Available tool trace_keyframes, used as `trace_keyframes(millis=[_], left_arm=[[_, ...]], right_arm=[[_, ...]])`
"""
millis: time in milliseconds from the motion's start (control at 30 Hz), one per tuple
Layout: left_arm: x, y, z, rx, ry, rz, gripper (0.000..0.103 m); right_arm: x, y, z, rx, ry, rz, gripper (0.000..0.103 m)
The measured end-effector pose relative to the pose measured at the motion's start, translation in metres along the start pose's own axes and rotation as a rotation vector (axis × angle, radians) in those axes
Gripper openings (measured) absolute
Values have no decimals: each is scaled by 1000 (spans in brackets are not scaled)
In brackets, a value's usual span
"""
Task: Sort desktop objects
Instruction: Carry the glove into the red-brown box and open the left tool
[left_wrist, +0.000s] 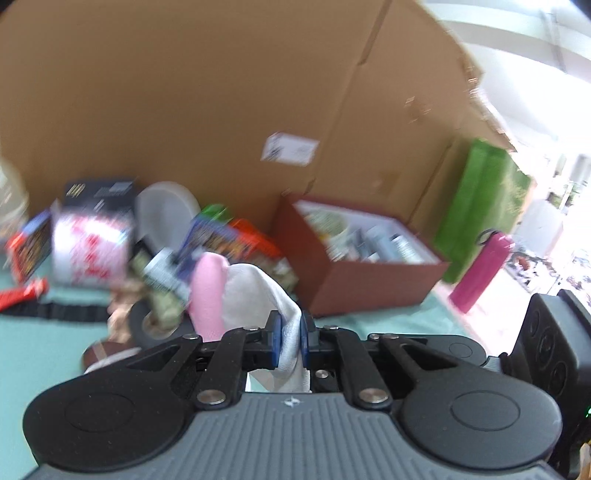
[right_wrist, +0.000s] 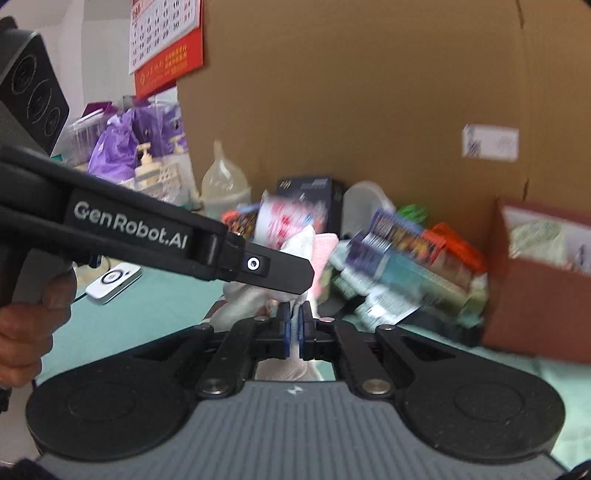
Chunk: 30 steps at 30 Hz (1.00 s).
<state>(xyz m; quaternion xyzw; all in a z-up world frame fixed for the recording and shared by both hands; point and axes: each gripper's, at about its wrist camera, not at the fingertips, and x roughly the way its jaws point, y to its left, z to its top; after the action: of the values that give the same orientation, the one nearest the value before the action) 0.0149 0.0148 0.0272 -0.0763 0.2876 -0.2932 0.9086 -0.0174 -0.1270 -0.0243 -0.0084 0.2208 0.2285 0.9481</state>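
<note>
Both grippers grip one white-and-pink cloth, held above the green table. In the left wrist view my left gripper (left_wrist: 290, 341) is shut on the white cloth (left_wrist: 255, 295), whose pink part (left_wrist: 208, 295) rises to the left. In the right wrist view my right gripper (right_wrist: 294, 330) is shut on the same cloth (right_wrist: 243, 299). The left gripper (right_wrist: 295, 277) crosses in from the left, just above my right fingertips. A brown-red open box (left_wrist: 369, 280) holding small items stands to the right; it also shows in the right wrist view (right_wrist: 532, 295).
A jumble of packets, boxes and a white bowl (left_wrist: 166, 210) lies behind the cloth against a tall cardboard wall (left_wrist: 184, 92). A pink bottle (left_wrist: 480, 269) and a green bag (left_wrist: 476, 206) stand right of the box. A phone (right_wrist: 110, 282) lies at left.
</note>
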Motion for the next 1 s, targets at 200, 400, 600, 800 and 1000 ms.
trace_keyframes(millis=[200,400,600,800,1000], left_arm=[[8,-47,27,66,-90,-102,8],[32,-91,52,115,-138,-202,8],[81,-116,74,116,-136,-263,8],[132,-125,88,137,-120,-263,8],[185,-125,96,142,-80,-246,8]], right_arm=[[-42,-31,29,-57,-104,-117,1],[-80,-69,52,-91,-164,-253,1],[-92,-112,64,-93,-178,-381,1],[-76,-160,63,-63,-161,-466,1],[-44,-197,61,-37,-127,-518,1]])
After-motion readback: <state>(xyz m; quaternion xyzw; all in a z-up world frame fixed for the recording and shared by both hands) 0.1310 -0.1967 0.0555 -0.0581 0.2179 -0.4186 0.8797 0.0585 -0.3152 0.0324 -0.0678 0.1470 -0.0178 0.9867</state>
